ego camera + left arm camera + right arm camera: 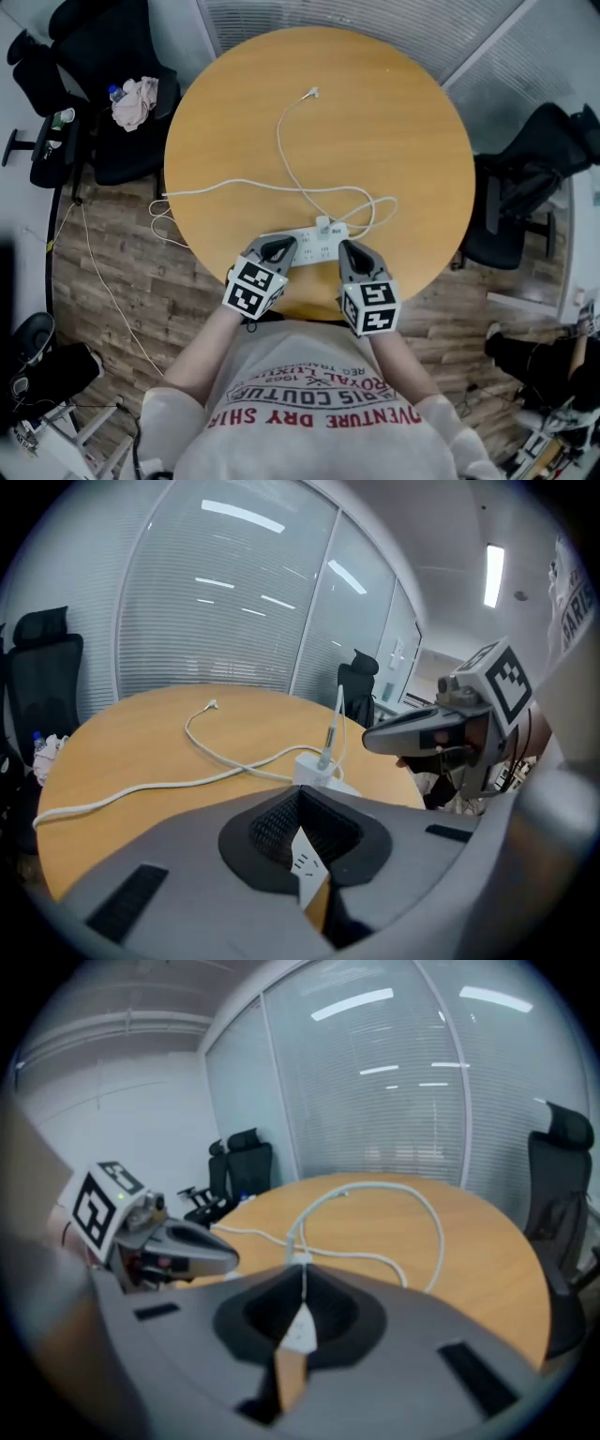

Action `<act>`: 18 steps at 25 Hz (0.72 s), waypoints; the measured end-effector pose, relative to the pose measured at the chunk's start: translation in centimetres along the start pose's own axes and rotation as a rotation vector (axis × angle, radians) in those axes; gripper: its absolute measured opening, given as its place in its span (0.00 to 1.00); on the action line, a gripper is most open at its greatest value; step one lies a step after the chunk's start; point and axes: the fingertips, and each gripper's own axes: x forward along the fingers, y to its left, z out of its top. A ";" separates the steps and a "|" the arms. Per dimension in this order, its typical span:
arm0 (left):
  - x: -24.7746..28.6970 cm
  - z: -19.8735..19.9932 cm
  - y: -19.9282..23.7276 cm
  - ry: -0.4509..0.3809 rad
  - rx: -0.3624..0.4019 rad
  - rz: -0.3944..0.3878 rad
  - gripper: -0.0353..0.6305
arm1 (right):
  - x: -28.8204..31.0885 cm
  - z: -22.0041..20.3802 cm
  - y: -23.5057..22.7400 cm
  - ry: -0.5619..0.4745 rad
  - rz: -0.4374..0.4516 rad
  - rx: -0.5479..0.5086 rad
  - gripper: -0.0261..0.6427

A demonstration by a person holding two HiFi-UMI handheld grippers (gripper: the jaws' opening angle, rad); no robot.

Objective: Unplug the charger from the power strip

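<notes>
Power strip (302, 249): white, long, flat on round wood table (403, 122). Sits lower centre of head view, close to table's bottom edge, long axis approx left-right w/ right end slightly higher in frame.

Charger (323, 225): small white block, upright, plugged into strip twd its right end.

Thin white charger cable (279, 141) runs up-frame from it in a curve. Free connector tip (312, 92) lies on table, upper centre.

Thicker white strip cord (234, 185) loops just right of strip, then crosses table to left edge and drops off.
</notes>
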 end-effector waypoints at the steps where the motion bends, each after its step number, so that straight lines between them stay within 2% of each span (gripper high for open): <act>1: 0.7 -0.8 0.2 0.023 0.005 -0.008 0.10 | 0.2 -0.4 0.2 0.011 -0.003 -0.003 0.08; 9: 4.7 -5.1 0.6 0.193 0.073 -0.073 0.10 | 1.5 -3.0 0.3 0.088 -0.046 0.007 0.08; 14: 5.7 -5.8 0.5 0.243 0.120 -0.077 0.10 | 2.4 -4.1 0.2 0.148 -0.038 0.016 0.08; 18: 5.7 -5.7 0.3 0.248 0.141 -0.089 0.10 | 3.5 -4.6 0.5 0.195 -0.018 0.019 0.09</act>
